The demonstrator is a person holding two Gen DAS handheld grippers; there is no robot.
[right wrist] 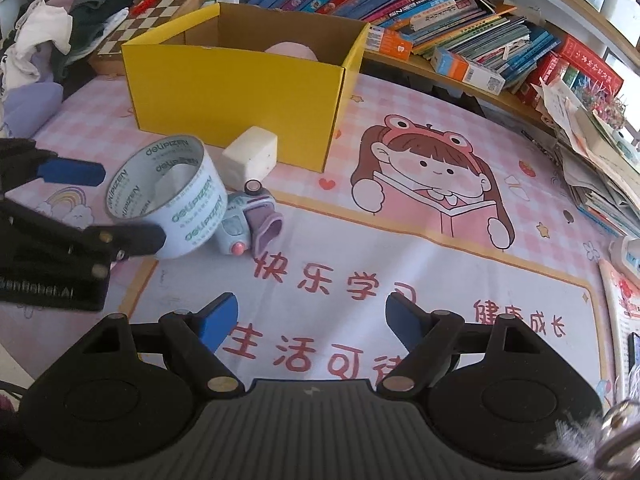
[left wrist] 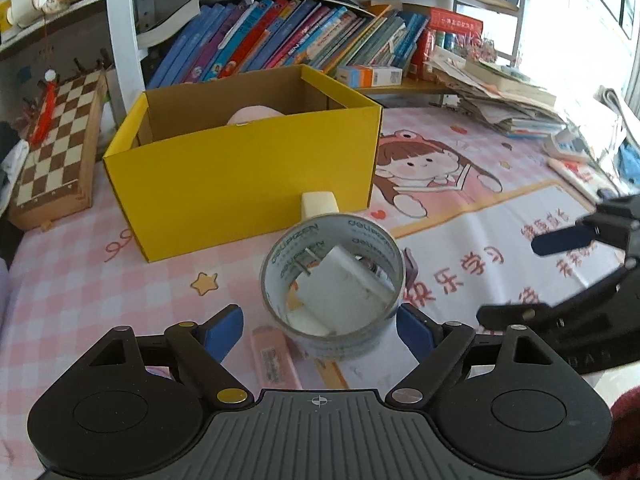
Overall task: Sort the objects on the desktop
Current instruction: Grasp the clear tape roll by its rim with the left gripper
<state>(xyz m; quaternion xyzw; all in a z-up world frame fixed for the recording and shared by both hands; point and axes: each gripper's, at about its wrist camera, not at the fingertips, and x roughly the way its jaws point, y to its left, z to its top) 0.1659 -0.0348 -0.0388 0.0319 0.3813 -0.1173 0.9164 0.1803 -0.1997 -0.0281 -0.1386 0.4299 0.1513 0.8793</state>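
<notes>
From the left wrist view, the left gripper (left wrist: 320,326) stands wide, its blue fingers either side of the tape roll (left wrist: 331,286), which seems tipped up off the desk (left wrist: 80,276); whether the pads touch it I cannot tell. A white charger plug (left wrist: 344,292) shows through the roll's hole, a pink highlighter (left wrist: 276,360) lies beside it, and a cream eraser block (left wrist: 319,204) sits against the yellow box (left wrist: 240,184). Only one pink rounded thing (left wrist: 254,115) is in the box, so sorting looks barely begun. From the right wrist view, the right gripper (right wrist: 310,326) hangs wide and empty over the mat. The roll, the eraser and a small toy camera (right wrist: 250,222) are all outside the box, left to sort.
</notes>
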